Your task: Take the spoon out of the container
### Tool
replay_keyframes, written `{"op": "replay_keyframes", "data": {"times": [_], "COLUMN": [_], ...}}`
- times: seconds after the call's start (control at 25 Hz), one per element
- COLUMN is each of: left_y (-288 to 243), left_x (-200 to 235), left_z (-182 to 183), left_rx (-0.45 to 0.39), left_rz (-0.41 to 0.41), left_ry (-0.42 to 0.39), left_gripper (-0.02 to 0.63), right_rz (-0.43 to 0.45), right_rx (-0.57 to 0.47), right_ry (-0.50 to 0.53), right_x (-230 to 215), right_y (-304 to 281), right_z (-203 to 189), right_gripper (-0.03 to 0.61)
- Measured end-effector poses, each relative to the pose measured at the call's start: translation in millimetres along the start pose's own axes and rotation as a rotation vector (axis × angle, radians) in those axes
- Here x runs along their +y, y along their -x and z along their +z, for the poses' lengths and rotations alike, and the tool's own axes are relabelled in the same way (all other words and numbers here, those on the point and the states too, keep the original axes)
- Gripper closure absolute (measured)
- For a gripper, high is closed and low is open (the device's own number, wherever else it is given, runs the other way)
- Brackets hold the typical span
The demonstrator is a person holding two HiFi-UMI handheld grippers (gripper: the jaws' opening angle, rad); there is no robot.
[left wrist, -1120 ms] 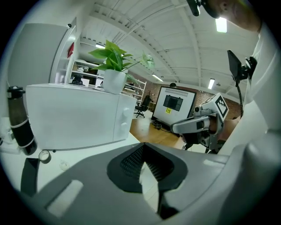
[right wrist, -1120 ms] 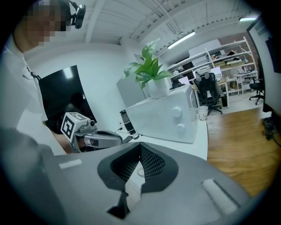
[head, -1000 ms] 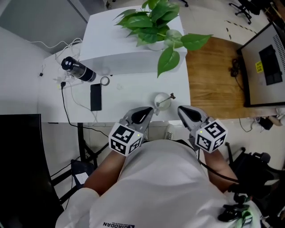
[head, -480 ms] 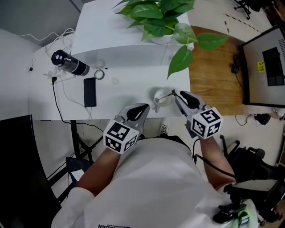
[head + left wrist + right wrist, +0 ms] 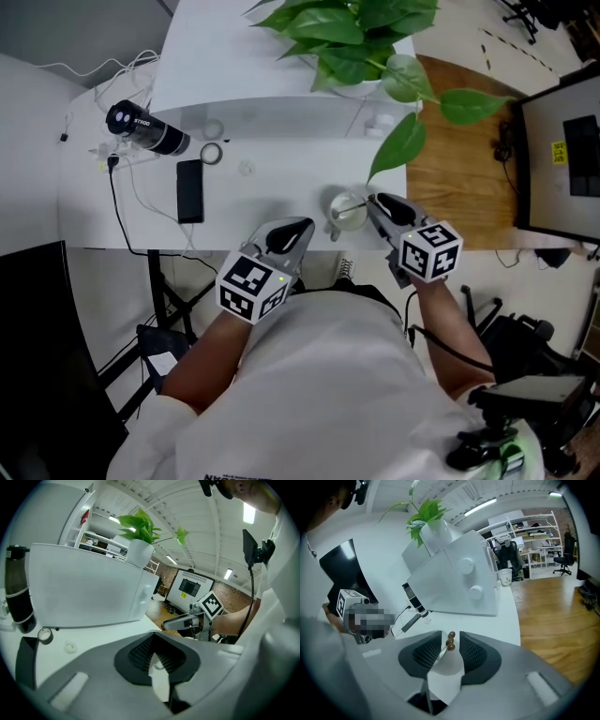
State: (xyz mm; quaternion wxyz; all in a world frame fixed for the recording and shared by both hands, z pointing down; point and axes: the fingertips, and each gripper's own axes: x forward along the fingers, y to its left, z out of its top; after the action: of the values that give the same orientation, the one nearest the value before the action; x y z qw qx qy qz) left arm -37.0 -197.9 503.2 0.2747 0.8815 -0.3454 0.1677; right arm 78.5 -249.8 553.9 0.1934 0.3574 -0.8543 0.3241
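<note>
A small pale cup (image 5: 343, 216) stands near the table's front edge. A thin spoon (image 5: 357, 200) leans out of it to the right. In the right gripper view the spoon's handle end, three brown beads (image 5: 450, 641), sits between the two jaws with a narrow gap on each side. My right gripper (image 5: 379, 207) is open at the cup's right side. My left gripper (image 5: 292, 231) hovers at the front edge, left of the cup, and is shut with nothing in it. From the left gripper view the right gripper (image 5: 174, 622) points in from the right.
A black phone (image 5: 189, 191), a tape roll (image 5: 212, 156), a black bottle (image 5: 145, 131) and cables lie on the table's left part. A white box (image 5: 272, 112) with a leafy plant (image 5: 366, 42) stands behind the cup. Wooden floor (image 5: 459, 178) lies to the right.
My right gripper has moved forward and left to the cup, and the spoon's beaded end now sits between its jaws. The left gripper has barely moved.
</note>
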Motion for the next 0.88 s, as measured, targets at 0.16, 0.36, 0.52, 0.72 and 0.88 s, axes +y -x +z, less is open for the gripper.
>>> {"op": "replay_keyframes", "data": {"times": [0.16,0.36,0.52,0.72,0.88], "left_y": [0,-3,-2,0,2], "left_x": [4,3,4,4,1], "left_z": [0,1,3,3,6], "left_rx": [0.002,0.008,0.004,0.001,-0.01], "left_rz": [0.006,0.003,0.007,0.015,0.014], "left_ry": [0.005,0.007,0.004,0.002,-0.006], "left_gripper": [0.609,0.609,0.609,0.609,0.609], "right_rz": [0.014,0.019,0.021,0.026,0.038], "right_rx": [0.011,0.044,0.051,0.023,-0.013], "right_ry": [-0.013,-0.01,-0.009,0.003,0.005], "right_x": [0,2,3,9,14], "right_y": [-6,-10,-11,-4,9], "right_z": [-3,-9,-11,-4,7], "right_gripper": [0.468,0.468,0.511,0.517,0.522]}}
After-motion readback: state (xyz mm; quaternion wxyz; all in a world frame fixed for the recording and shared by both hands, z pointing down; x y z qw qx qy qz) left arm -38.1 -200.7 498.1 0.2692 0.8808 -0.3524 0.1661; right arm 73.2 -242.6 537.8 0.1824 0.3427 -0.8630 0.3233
